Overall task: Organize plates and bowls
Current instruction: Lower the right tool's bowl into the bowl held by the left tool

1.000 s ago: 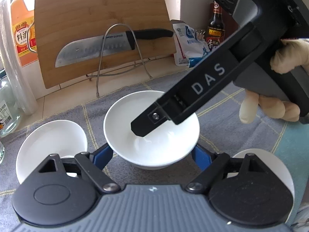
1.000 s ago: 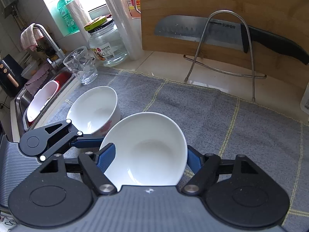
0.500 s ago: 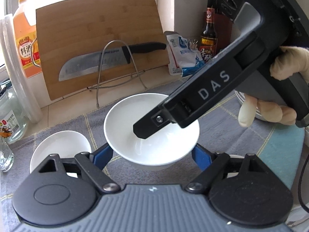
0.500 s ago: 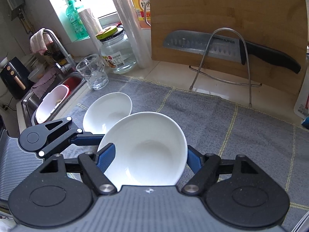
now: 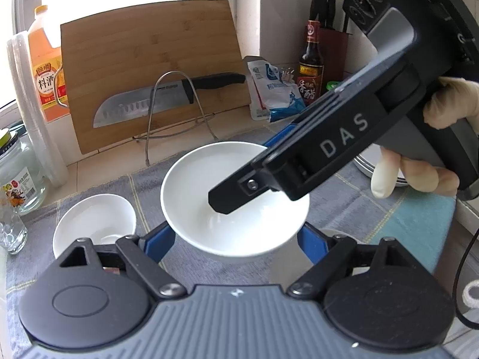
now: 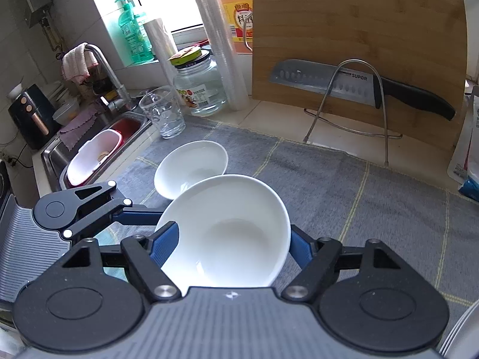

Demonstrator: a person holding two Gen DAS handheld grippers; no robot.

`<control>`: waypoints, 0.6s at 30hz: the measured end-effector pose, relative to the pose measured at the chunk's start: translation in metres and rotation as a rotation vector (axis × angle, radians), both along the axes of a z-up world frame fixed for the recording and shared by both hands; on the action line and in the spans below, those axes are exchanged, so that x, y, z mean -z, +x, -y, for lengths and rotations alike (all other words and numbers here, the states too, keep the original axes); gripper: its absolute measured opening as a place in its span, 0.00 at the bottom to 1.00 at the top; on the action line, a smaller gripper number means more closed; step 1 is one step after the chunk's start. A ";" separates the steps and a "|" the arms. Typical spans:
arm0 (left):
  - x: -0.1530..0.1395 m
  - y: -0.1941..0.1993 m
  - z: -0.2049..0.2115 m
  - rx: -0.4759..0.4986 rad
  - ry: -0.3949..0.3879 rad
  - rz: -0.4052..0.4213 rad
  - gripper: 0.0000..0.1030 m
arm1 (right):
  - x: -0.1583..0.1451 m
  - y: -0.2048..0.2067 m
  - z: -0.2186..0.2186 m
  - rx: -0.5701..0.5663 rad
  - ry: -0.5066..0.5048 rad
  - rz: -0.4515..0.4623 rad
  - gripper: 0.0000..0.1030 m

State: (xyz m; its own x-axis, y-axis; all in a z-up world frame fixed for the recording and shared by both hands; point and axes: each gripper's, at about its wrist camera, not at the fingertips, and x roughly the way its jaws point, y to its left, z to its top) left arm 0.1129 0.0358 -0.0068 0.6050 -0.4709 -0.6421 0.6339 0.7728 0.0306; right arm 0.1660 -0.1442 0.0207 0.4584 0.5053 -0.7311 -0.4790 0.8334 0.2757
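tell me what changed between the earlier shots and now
The deep white bowl has risen off the grey cloth, carried by both the left claw and right claw. Both grips stayed closed; the small white bowl stayed put.

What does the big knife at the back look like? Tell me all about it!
The knife has a wide, shiny silver blade with a row of oval dimples near its edge and a smooth black handle. The word SUPOR is printed on the blade. It lies sideways, slightly tilted, threaded through a thin wire stand on the counter, with the wooden cutting board standing right behind it.
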 end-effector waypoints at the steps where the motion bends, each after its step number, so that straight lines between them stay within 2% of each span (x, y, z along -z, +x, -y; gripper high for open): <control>1: -0.001 -0.003 0.000 0.000 -0.002 0.000 0.85 | 0.000 -0.003 0.000 0.001 0.002 0.000 0.80; 18: 0.000 -0.045 0.004 0.041 0.008 -0.031 0.85 | 0.004 -0.051 0.010 0.033 0.008 -0.022 0.80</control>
State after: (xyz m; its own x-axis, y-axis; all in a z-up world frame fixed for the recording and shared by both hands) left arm 0.0678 0.0317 -0.0064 0.5650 -0.4900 -0.6638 0.6659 0.7459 0.0163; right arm 0.1147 -0.1545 0.0169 0.4593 0.4957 -0.7371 -0.4449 0.8466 0.2921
